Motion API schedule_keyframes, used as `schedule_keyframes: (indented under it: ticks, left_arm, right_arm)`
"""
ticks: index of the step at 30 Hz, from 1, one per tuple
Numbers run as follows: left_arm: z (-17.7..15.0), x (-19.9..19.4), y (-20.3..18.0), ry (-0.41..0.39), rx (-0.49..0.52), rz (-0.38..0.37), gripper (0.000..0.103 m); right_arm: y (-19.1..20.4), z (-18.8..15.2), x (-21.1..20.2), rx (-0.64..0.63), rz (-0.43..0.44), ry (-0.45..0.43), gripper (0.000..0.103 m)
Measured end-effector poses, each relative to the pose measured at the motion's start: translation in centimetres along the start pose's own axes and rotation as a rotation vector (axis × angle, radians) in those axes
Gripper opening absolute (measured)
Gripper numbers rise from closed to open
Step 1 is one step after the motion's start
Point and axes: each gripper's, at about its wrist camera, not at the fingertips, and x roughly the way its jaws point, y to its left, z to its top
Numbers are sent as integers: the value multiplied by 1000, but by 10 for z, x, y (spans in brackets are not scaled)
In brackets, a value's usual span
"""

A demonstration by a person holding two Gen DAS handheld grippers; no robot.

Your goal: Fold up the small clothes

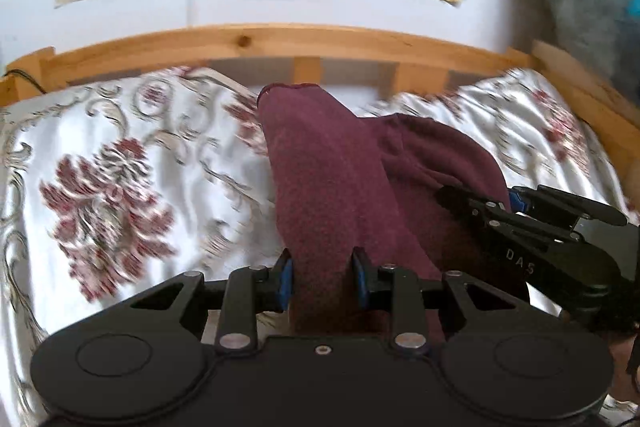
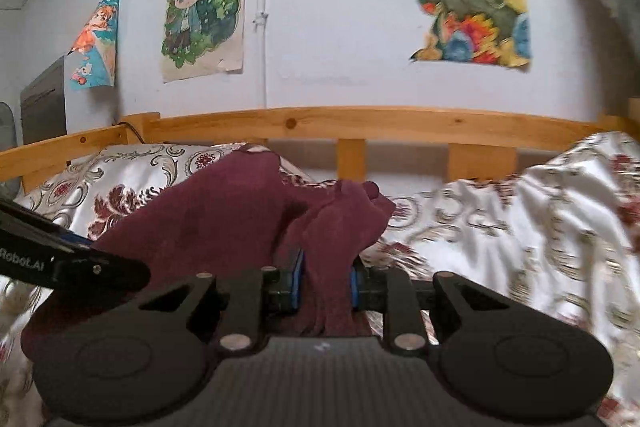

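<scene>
A small maroon garment point(image 1: 332, 163) hangs stretched between my two grippers above the bed. My left gripper point(image 1: 322, 279) is shut on one end of it; the cloth runs up and away between the blue pads point(image 1: 285, 281). My right gripper shows in the left wrist view point(image 1: 516, 205) at the right, clamped on the garment's other part. In the right wrist view the right gripper point(image 2: 326, 281) is shut on a bunched fold of the garment point(image 2: 224, 223). The left gripper's finger point(image 2: 72, 263) enters there from the left.
A white bedspread point(image 1: 120, 163) with red floral print covers the bed, also seen rumpled in the right wrist view point(image 2: 540, 227). A wooden bed rail point(image 1: 280, 43) runs along the back against a wall with posters point(image 2: 204, 11).
</scene>
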Motion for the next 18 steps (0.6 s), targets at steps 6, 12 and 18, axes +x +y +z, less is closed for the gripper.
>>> schedule_keyframes:
  ticks: [6, 12, 18]
  left_arm:
    - [-6, 39, 31, 36, -76, 40, 32]
    - [-22, 59, 47, 98, -163, 34, 33]
    - [-22, 63, 44, 139, -154, 70, 39]
  right_arm:
    - [13, -9, 60, -87, -14, 84, 25]
    - [6, -30, 80, -86, -43, 157, 26]
    - [2, -36, 79, -90, -61, 171, 39]
